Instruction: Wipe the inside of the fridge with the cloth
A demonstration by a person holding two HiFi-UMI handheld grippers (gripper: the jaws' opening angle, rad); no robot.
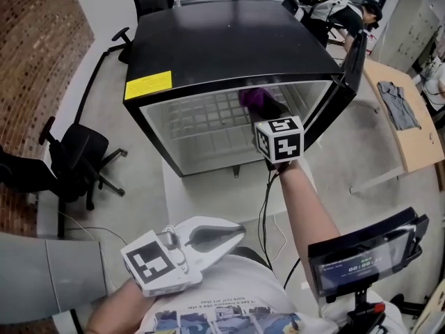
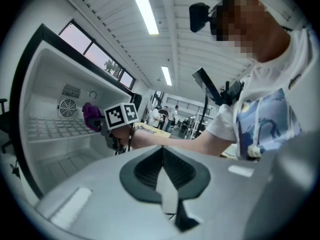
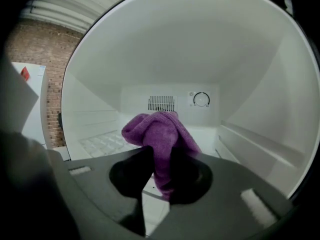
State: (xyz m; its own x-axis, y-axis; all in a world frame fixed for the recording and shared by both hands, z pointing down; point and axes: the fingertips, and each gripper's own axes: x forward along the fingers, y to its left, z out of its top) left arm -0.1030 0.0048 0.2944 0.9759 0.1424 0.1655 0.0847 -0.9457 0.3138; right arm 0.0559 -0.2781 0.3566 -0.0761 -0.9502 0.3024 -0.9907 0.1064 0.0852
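Right gripper (image 3: 159, 176) is clamped tight on the purple cloth (image 3: 159, 134), which bunches up between the jaws, inside the open fridge (image 1: 229, 54) over the wire shelf (image 1: 201, 117). Left gripper (image 2: 162, 156) is closed on nothing, hanging by the person's shirt (image 1: 229, 305), well apart from the fridge.

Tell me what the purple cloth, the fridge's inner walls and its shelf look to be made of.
The purple cloth looks like soft, fuzzy fabric, likely microfibre: it has a napped surface and limp folds. The inner walls are probably moulded white plastic, smooth with a faint sheen and rounded corners. The shelf is a white open grid, probably coated wire, though it is too small to be sure.
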